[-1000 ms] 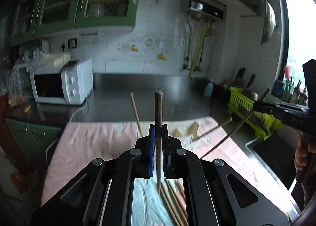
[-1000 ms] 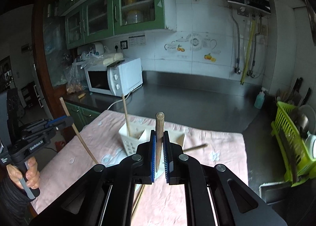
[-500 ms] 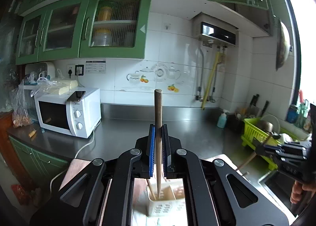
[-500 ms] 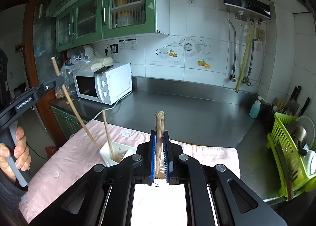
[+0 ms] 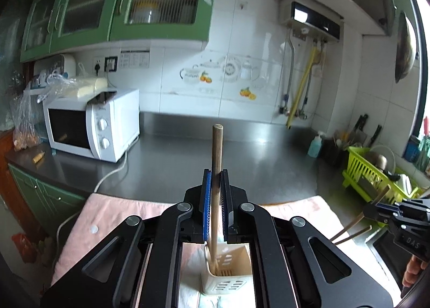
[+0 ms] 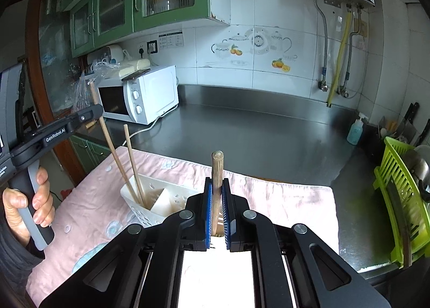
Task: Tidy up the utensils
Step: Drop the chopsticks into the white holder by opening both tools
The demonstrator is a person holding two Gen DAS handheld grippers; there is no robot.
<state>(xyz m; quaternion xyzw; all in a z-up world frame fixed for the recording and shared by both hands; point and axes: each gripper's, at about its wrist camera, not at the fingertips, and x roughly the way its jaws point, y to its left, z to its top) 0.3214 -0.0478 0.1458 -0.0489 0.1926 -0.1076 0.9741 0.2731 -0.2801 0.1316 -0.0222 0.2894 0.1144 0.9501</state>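
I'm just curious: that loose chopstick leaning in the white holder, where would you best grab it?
Probably on the loose chopstick's bare upper shaft, well above the white holder's rim, coming from the right in the right wrist view. Its lower end sits inside the holder, and another chopstick crowds its left side.

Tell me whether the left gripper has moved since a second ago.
Yes. The left gripper, shut on a wooden chopstick, moved over the white slotted utensil holder, which earlier lay ahead of it.
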